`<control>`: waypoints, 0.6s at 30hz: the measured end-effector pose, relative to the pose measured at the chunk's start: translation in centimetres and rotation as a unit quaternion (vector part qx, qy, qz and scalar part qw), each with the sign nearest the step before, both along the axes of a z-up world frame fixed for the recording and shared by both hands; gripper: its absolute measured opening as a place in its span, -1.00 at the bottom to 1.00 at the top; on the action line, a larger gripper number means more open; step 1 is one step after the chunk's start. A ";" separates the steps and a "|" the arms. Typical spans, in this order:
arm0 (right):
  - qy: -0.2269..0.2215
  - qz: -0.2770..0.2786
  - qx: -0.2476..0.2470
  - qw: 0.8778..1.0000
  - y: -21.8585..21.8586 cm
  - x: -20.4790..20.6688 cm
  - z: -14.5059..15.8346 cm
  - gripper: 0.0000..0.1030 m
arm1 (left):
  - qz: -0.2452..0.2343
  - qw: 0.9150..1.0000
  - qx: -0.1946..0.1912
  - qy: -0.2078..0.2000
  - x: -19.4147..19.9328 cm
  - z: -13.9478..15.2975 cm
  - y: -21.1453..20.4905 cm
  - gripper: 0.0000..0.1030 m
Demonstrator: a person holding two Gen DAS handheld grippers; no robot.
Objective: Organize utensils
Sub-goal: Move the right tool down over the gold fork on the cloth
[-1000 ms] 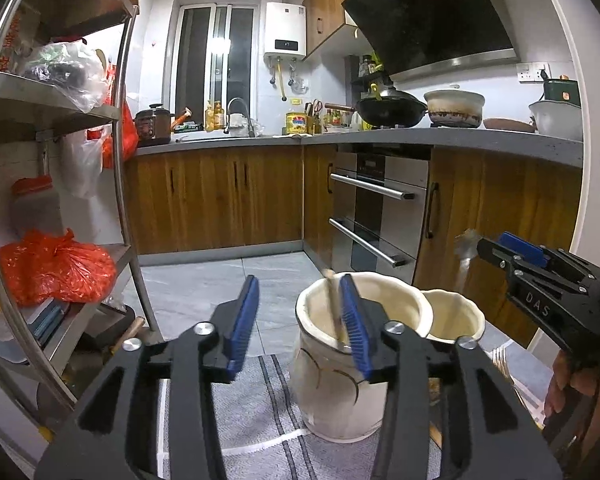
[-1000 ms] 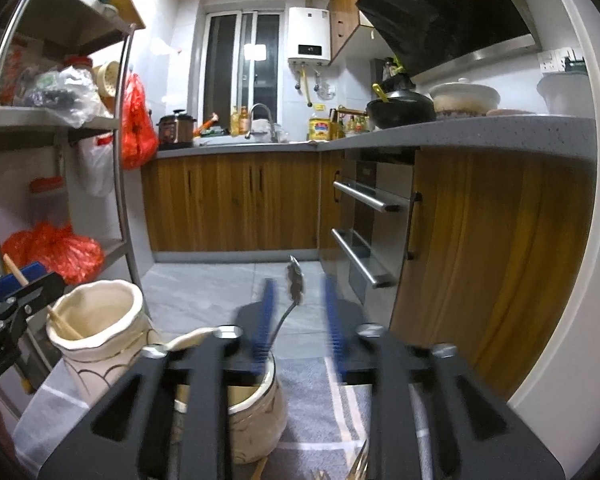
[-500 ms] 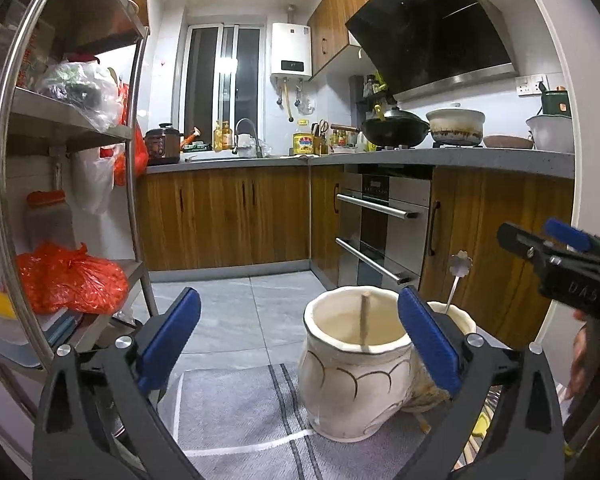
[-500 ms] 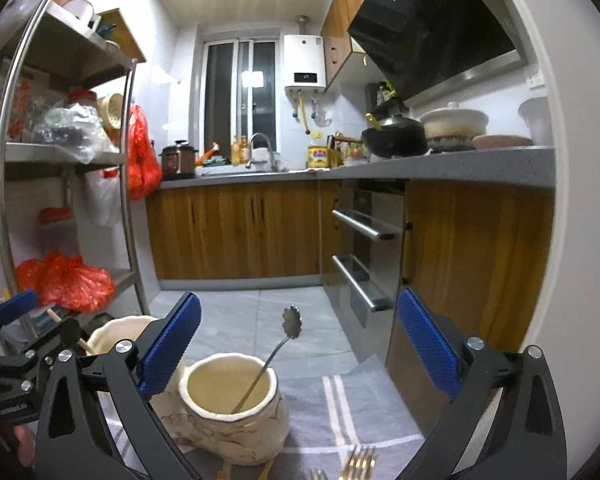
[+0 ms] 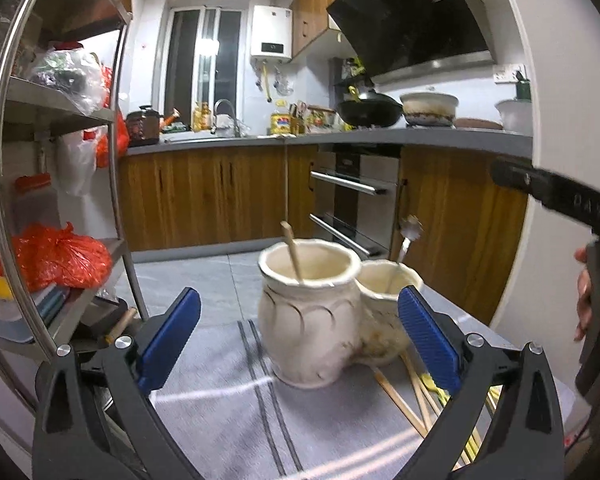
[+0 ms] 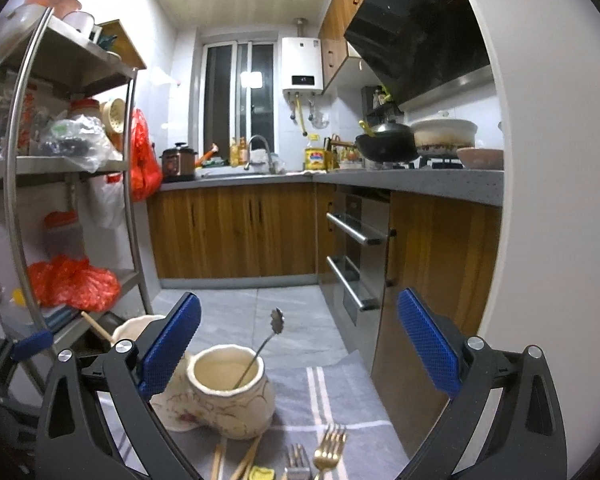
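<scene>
Two cream ceramic jars stand side by side on a grey striped cloth (image 5: 228, 396). The taller jar (image 5: 310, 320) holds a wooden chopstick (image 5: 292, 252). In the shorter jar (image 6: 230, 394) leans a metal utensil with a flower-shaped end (image 6: 268, 340). Loose chopsticks (image 5: 404, 400) lie on the cloth behind the jars, and forks (image 6: 330, 446) lie near the front edge in the right wrist view. My left gripper (image 5: 300, 340) is open, back from the taller jar with nothing in it. My right gripper (image 6: 300, 344) is open above the shorter jar, holding nothing.
A steel shelf rack (image 5: 120, 184) with red bags (image 5: 52, 256) stands to the left. Wooden cabinets and an oven (image 6: 356, 256) line the far and right sides. A person's hand (image 5: 584, 288) holds the right gripper at the right edge of the left wrist view.
Both grippers went from nearly shut to wide open, letting go of the chopstick and the metal utensil, which now stand in the jars. Both drew back; the right one also rose.
</scene>
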State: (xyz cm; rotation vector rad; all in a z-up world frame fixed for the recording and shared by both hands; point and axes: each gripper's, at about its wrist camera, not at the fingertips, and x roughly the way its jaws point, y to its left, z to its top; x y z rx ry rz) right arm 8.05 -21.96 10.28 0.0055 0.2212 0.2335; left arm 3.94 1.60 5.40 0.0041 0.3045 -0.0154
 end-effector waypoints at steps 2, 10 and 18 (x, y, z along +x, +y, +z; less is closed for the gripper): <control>0.012 -0.005 -0.011 1.000 -0.7 0.0 0.0 0.90 | -0.009 1.000 0.000 0.011 -0.2 -0.4 -0.5 0.89; 0.065 -0.006 -0.043 0.997 -2.4 0.6 -1.9 0.90 | -0.030 0.998 0.010 0.052 -0.3 -2.1 -1.8 0.89; 0.158 -0.008 -0.005 0.987 -4.1 2.8 -7.0 0.90 | -0.039 0.996 0.010 0.081 0.3 -3.3 -1.8 0.89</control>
